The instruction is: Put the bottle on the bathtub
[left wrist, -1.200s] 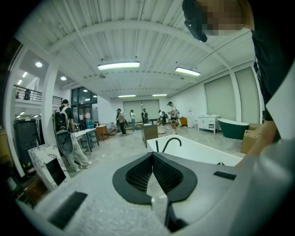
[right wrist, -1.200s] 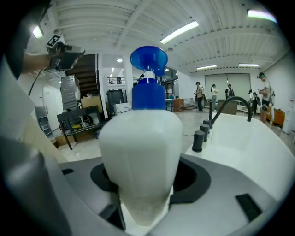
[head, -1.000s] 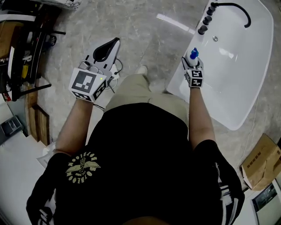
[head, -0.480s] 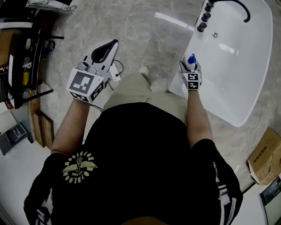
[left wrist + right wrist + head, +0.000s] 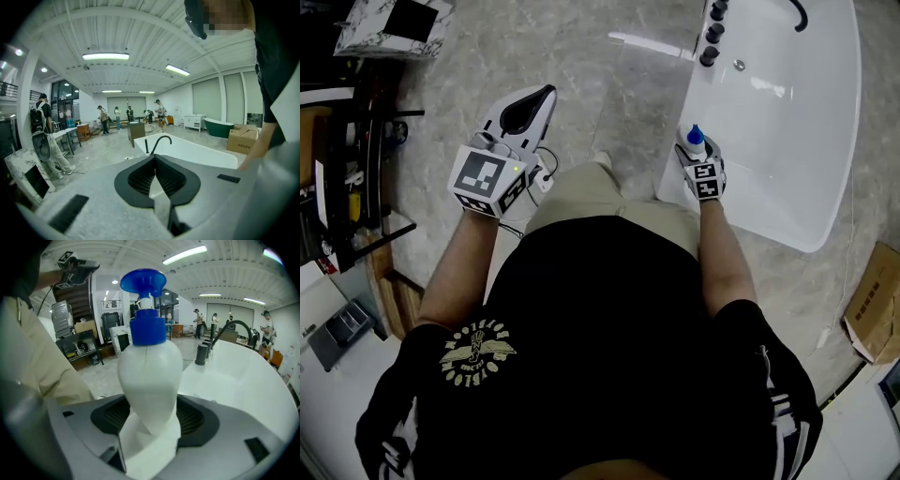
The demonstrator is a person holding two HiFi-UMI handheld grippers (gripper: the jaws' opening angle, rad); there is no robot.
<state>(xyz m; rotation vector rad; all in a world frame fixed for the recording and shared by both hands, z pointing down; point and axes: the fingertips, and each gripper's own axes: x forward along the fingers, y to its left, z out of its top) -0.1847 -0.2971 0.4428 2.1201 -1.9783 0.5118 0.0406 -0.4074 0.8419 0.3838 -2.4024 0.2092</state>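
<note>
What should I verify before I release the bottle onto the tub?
1. Grip: right gripper has its jaws shut on the white plastic bottle with blue pump cap: ok.
2. Bottle upright: ok.
3. Bottle above the white bathtub rim: ok.
4. Base touching the rim: cannot tell.
5. Obstacles: black tap knobs apart from the bottle: ok.
6. Other hand: left gripper shut, empty, off to the side: ok.
</note>
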